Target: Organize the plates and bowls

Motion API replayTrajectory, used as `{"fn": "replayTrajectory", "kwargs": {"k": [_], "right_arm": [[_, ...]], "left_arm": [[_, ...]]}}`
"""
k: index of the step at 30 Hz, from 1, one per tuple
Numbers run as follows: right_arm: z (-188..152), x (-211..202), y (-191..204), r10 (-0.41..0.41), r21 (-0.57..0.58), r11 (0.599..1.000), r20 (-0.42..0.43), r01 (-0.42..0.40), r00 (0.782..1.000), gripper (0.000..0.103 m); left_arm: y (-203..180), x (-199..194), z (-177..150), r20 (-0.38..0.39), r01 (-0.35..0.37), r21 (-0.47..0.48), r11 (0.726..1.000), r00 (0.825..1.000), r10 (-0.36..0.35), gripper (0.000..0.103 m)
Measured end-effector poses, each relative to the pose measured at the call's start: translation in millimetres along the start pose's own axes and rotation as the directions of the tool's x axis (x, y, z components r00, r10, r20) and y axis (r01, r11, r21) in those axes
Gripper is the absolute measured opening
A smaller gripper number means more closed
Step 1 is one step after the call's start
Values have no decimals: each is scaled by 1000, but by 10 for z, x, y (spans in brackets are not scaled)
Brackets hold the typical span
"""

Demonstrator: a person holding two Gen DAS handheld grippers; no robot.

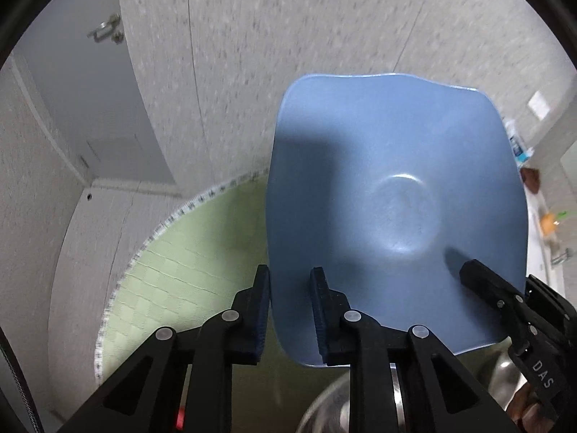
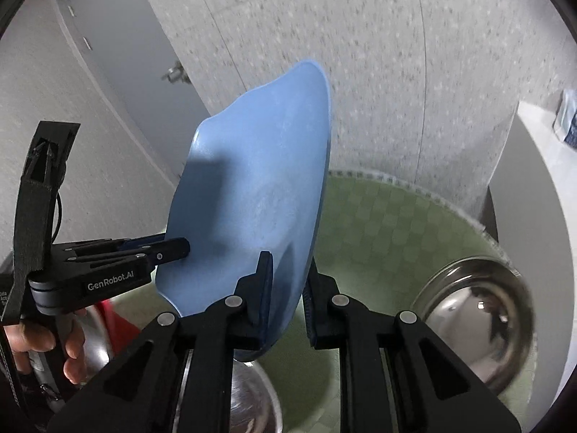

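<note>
Carrying stage: blue plate [image 1: 378, 187] is up off the worktop, held between both tongs. Left tongs [image 1: 288, 306] are clamped on its near-left rim, one pad under, one over. Right tongs [image 2: 286, 299] are pinched on the opposite rim, plate seen almost edge-on between their pads. Both grips look firm, no gap at the pads.

Green gridded mat [image 2: 378, 216] lies below and beyond the tongs. A steel bowl [image 2: 476, 321] sits on it to the right of the right tongs; another steel bowl [image 2: 252, 400] shows just beneath them, partly hidden.

Judgement: plate lifted, destination not yet reached; no stack or rack is in view. Next move calls for both hands travelling together, keeping rim spacing constant, clearing the bowls underneath, then lowering level before either grip lets go.
</note>
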State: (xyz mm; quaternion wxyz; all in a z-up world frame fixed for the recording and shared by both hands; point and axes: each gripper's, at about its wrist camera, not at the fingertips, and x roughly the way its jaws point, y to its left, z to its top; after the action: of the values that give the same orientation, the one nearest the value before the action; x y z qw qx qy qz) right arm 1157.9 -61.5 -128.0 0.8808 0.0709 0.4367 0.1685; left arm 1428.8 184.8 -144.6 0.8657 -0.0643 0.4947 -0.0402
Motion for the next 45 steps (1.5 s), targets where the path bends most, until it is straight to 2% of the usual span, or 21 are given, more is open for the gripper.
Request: {"fn": "replayTrajectory", "kwargs": {"k": [6,12,18,23,26,33,41,45], "right_arm": [[1,-460,351,33,-15,999,69,-32,997,15],[-268,-728,869,75,-39,997,80,-72,994,15],[-771,-731,1407,105,-62,993,21,-103,994,15],[-1193,-687,1719,97,-58,993,-38,-99,995,16],[-1381,-675,1867,78,-59,995,-64,-82,995,16],[-1693,-618,2113,14,-76,997,-114,-23,993,17],[-1800,-596,2190,-46,-69,997,-127,37,991,25],[-1822,-677,2209,-72,-66,996,-107,65,992,45]], "left_arm": [[262,-721,-323,107,23,0,1000,994,-23,18],[725,-1353,-953,158,30,-26,999,987,-26,18],[1280,-1904,-1802,152,11,-47,999,988,-4,18],[1440,-2263,-2466,112,11,-54,999,994,-5,18],[1554,-2325,-2671,88,14,-59,998,996,-8,18],[1715,-2197,-2685,44,16,-70,997,999,-13,18],[1745,-2083,-2526,40,13,-68,998,999,-11,17],[1713,-2066,-2511,43,7,-69,998,999,-4,17]]}}
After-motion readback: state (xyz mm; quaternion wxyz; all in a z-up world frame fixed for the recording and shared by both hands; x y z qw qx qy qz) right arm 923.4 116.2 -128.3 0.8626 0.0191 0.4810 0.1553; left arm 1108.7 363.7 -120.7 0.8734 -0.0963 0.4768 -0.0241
